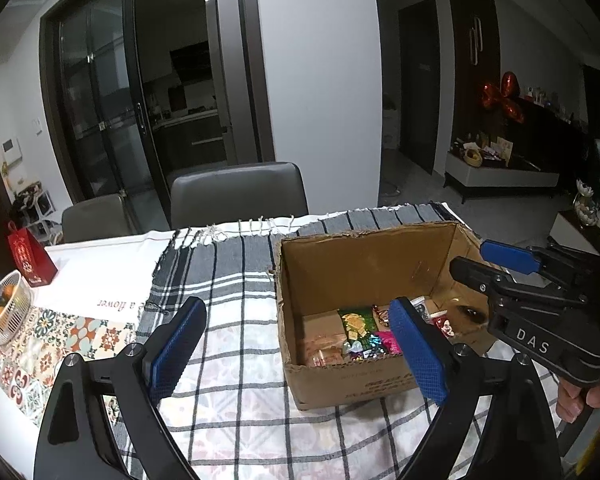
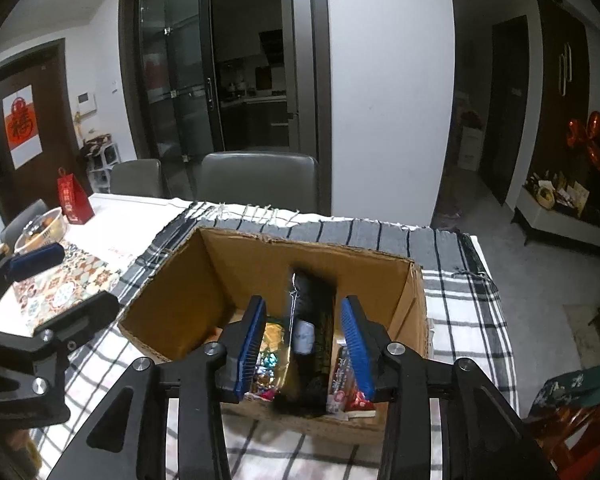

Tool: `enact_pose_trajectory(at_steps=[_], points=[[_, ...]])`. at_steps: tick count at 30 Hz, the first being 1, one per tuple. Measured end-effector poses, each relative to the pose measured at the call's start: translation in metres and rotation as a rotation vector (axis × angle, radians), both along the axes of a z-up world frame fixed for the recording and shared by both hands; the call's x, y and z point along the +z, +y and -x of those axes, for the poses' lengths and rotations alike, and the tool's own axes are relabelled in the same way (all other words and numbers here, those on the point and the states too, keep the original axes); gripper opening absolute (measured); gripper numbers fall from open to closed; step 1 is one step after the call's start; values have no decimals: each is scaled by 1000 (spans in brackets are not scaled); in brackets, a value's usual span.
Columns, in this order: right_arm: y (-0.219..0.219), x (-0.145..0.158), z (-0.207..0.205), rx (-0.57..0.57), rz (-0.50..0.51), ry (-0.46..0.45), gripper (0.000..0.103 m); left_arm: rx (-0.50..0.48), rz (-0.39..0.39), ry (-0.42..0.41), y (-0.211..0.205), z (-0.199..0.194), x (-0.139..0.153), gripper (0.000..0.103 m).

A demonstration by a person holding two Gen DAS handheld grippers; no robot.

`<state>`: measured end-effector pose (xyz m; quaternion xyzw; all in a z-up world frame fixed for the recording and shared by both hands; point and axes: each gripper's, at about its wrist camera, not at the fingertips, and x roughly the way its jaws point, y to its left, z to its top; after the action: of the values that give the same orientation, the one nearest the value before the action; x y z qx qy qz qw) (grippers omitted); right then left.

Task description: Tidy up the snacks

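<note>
An open cardboard box (image 1: pixel 364 236) (image 2: pixel 300 242) stands on the checked cloth and holds several bright snack packets (image 1: pixel 360 332) (image 2: pixel 270 344). In the right wrist view a long black snack packet (image 2: pixel 312 320) stands on end, blurred, between the blue pads of my right gripper (image 2: pixel 304 308). There is a gap on both sides, so neither pad presses on it. The right gripper (image 1: pixel 484 264) hangs over the box's right side. My left gripper (image 1: pixel 298 308) (image 2: pixel 72 284) is wide open with nothing in it, low at the box's near left corner.
A checked cloth (image 1: pixel 240 320) covers the table. A wire bowl of fruit (image 1: pixel 4 312) and a red gift bag (image 1: pixel 30 260) sit at the far left. Grey chairs (image 1: pixel 240 192) stand behind the table. The table's right edge (image 2: pixel 496 288) drops to the floor.
</note>
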<state>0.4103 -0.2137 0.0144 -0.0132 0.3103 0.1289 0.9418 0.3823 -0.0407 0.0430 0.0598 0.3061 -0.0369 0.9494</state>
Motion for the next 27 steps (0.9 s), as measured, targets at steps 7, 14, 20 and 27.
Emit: enact_pose_trajectory(at_steps=[7, 14, 20, 27], points=[[-2, 5, 30, -1, -15, -17, 43, -12, -8, -26, 0, 22, 6, 93], [-9, 13, 76, -47, -45, -33, 53, -17, -6, -67, 0, 61, 15, 95], [-17, 27, 121, -116, -31, -82, 67, -18, -3, -108, 1, 100, 22, 101], [-20, 40, 175, -160, -20, -140, 77, -19, 1, -156, 0, 147, 30, 103]])
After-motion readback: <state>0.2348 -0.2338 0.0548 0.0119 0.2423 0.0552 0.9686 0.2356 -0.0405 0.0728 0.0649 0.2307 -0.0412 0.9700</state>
